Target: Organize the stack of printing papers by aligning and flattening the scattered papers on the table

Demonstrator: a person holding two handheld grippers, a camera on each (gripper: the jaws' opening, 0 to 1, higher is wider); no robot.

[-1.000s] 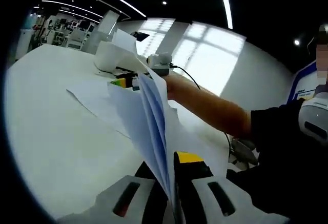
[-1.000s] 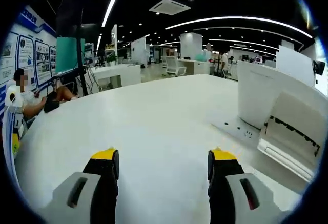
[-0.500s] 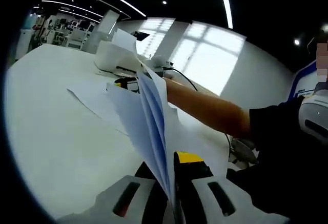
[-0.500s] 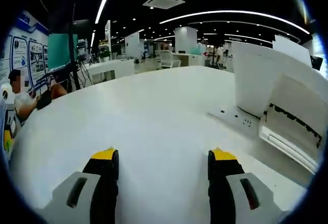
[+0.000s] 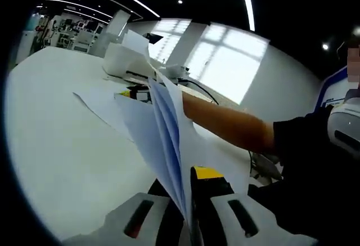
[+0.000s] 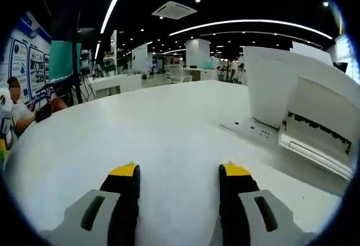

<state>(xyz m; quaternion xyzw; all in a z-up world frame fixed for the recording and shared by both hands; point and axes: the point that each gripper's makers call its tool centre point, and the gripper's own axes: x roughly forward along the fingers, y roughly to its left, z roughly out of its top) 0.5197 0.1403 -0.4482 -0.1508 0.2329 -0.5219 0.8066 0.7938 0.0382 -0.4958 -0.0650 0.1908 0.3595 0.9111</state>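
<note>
both views sit low and close over the white worktop (image 6: 169,133), the left gripper view facing the windows, the right facing the office, sharing the printer (image 5: 126,63).

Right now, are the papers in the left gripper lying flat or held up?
Held up: the papers stand on edge, clamped in the left gripper.

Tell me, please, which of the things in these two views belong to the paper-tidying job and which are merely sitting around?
Part of the job:
- stack of papers, clamped upright in the left gripper
- loose sheet lying on the table
- right gripper, open over bare tabletop

Just lying about:
- printer on the table
- cable beyond the person's forearm
</note>
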